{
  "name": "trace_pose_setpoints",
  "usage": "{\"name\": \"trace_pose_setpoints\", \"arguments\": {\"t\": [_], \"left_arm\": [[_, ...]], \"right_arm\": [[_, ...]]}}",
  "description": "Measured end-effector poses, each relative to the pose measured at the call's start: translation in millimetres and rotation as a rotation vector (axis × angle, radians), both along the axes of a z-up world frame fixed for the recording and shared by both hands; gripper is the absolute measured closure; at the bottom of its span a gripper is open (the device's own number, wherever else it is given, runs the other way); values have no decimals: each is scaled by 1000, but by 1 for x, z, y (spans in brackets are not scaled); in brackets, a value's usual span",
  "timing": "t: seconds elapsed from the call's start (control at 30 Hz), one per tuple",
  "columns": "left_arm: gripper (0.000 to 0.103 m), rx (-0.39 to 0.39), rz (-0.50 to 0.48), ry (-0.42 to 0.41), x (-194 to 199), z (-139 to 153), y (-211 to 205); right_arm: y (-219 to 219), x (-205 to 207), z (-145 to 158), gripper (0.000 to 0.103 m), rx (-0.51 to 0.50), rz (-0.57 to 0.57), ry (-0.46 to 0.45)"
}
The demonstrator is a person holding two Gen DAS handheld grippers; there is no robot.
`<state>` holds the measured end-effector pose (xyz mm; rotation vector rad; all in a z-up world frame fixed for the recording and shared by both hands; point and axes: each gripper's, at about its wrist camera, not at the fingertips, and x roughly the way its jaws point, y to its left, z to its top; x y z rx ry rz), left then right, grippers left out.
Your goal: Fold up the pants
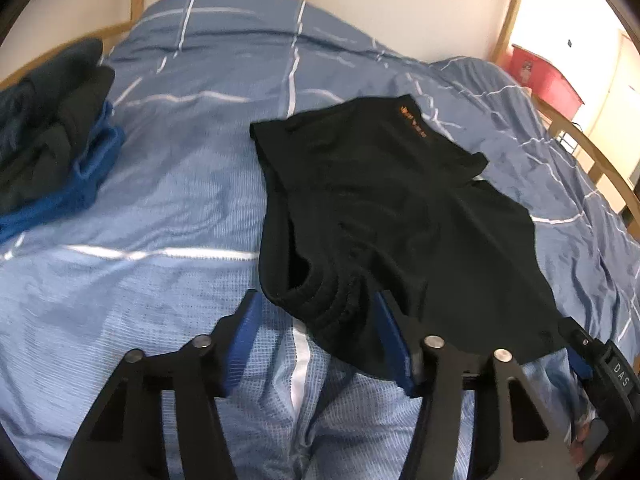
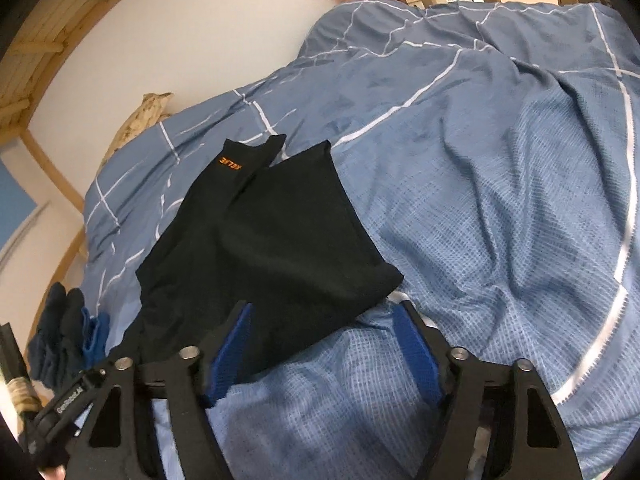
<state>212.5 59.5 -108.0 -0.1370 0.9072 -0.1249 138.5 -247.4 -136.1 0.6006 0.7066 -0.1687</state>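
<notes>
Black pants [image 1: 384,208] with a small orange logo lie on the blue bedspread; they also show in the right wrist view [image 2: 272,248]. My left gripper [image 1: 316,320] is open at the near waistband end, whose bunched elastic edge lies between the blue fingers [image 1: 244,332]. My right gripper [image 2: 324,332] is open at the near edge of the pants, its left finger [image 2: 228,356] resting on the black cloth, its right finger over the bedspread. The two legs lie side by side, pointing away.
A blue checked bedspread [image 1: 160,220] covers the bed. A pile of dark and blue clothes [image 1: 52,148] sits at the far left. A wooden bed frame [image 2: 52,40] and a white wall surround the bed. A red box [image 1: 544,76] stands beyond.
</notes>
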Motion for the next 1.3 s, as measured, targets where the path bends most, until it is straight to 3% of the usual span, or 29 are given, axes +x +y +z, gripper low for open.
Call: {"name": "trace_pose_setpoints", "arguments": {"t": [0.17,0.23,0.3,0.4,0.7,0.9,1.13,1.3], "left_arm": [[74,-30,25,29,2,-9,1],[77,-24,38,25,-1,-9,2],[79,-18,40,20,-5,-7,1],[80,5,38,-1,-14,-2,-1],[81,27,47,1,-24,6,-6],[82,-1,75,-25,-15,36,-8],[84,-72,105,-6,27,69,-6],[84,-102,119,36,71,81,-2]], "right_arm": [[-2,5,-3,46,-4,-4,16],[-1,6,-3,58,-16,3,17],[-1,9,-3,82,-34,30,28],[-1,8,-2,92,-43,67,23],[-11,-3,21,98,-82,79,-49],[-17,7,51,99,-69,92,-136],[-25,68,113,99,-96,111,-275],[-18,129,147,99,-106,161,-295]]}}
